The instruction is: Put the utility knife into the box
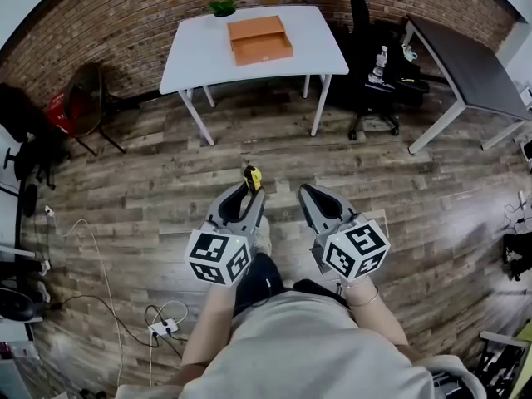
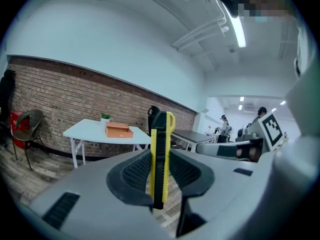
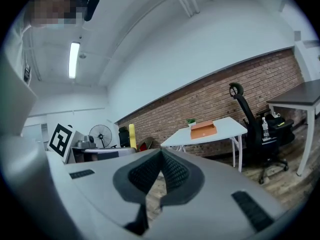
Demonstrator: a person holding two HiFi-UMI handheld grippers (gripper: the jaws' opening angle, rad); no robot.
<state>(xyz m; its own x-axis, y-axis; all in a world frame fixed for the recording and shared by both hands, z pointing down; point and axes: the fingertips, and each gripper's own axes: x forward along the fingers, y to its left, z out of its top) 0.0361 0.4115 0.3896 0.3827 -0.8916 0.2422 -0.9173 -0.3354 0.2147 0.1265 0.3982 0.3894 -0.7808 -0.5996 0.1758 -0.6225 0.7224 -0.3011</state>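
A yellow and black utility knife [image 2: 160, 159] stands upright between the pads of my left gripper [image 2: 159, 171], which is shut on it. In the head view the knife [image 1: 252, 177] sticks out past the left gripper [image 1: 248, 193], held low in front of the person's body. My right gripper [image 1: 309, 194] is beside it to the right, shut with nothing between its jaws [image 3: 161, 170]. The orange box [image 1: 259, 40] lies open on a white table [image 1: 195, 52] some way ahead, also seen as the box [image 2: 118, 130] and the box [image 3: 203, 129] from the gripper views.
A black office chair [image 1: 372, 61] and a dark table [image 1: 465, 61] stand to the right of the white table. A small green plant [image 1: 222, 8] sits at the table's back edge. A brown chair [image 1: 87, 102] is at left; cables [image 1: 104, 281] lie on the wooden floor.
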